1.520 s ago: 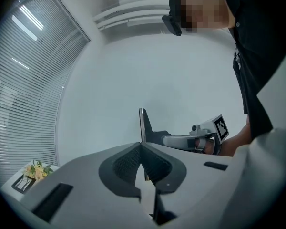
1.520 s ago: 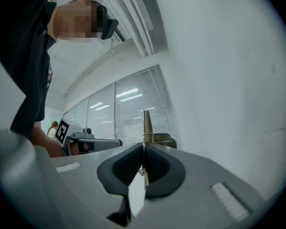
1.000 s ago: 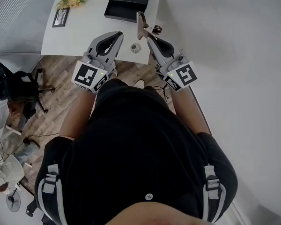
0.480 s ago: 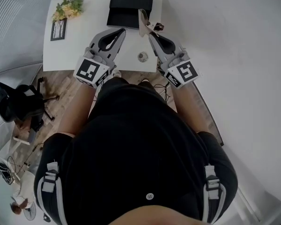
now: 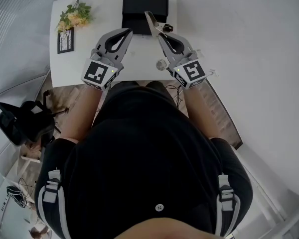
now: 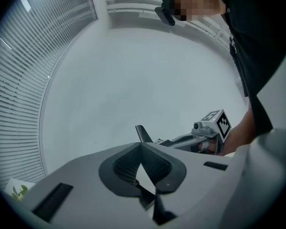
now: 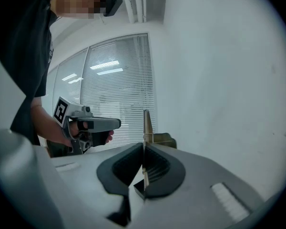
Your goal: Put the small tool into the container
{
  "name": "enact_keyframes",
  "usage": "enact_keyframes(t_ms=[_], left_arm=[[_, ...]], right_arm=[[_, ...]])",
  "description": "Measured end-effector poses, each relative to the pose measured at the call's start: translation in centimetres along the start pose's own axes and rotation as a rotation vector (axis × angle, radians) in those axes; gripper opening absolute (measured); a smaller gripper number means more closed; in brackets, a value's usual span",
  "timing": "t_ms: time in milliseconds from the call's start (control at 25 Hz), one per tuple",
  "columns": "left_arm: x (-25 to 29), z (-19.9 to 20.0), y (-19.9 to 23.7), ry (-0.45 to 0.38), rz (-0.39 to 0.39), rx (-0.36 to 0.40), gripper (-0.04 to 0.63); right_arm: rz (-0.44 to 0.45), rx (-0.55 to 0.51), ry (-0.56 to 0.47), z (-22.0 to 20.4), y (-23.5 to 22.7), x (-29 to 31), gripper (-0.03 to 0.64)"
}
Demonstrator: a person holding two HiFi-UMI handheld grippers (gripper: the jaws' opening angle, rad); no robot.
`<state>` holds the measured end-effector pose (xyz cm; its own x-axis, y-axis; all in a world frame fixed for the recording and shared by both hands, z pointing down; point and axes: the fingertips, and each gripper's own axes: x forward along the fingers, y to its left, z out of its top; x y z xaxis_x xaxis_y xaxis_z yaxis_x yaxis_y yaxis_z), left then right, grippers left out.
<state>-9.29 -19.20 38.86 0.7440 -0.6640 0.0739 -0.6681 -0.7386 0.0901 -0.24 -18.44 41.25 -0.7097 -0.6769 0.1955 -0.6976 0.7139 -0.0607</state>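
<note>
Right tongs (image 7: 144, 147), pinching small tool (image 7: 146, 123), neared container (image 5: 139, 6) seen only overhead; left tongs (image 6: 141, 144) closed.

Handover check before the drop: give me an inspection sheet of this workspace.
Surface: white table, mostly bare.
Job's things: small tool sticking out of right tongs; black container open, at the table's far side.
Clutter: flowers, picture frame, small round object.
Grippers: left tongs shut, empty; right tongs shut on small tool.
Cables: cables on the floor by the table.
Surroundings: office chair, wooden floor, window blinds.
</note>
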Motion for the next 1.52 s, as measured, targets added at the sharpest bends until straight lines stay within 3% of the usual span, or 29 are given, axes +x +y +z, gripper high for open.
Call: enact_keyframes(t_ms=[360,680,1040,1280,1520], left_arm=[[0.1,-2.2,2.3,0.006,-0.093,-0.041,0.008],[1.4,-3.8,3.1,0.015,-0.074,-0.055,0.008],[3.1,-5.8,4.7,0.013,0.002,-0.095,0.008],[4.8,-8.4,4.7,0.071,0.04,-0.076,0.008],[6.1,-10.8,5.2,0.104,0.098,-0.107,0.008]], right_arm=[[-0.079,-0.046,0.127,-2.8,-0.4,3.3,0.012],[-0.069,-0.095,0.222,-5.9,-1.7,5.1,0.012],[0.037,-0.169,0.393,-10.3,-3.9,7.6,0.012],[0.126,-0.197,0.515,-13.9,-5.5,8.8,0.012],[0.235,-0.194,0.636,-17.8,-6.6,9.9,0.012]])
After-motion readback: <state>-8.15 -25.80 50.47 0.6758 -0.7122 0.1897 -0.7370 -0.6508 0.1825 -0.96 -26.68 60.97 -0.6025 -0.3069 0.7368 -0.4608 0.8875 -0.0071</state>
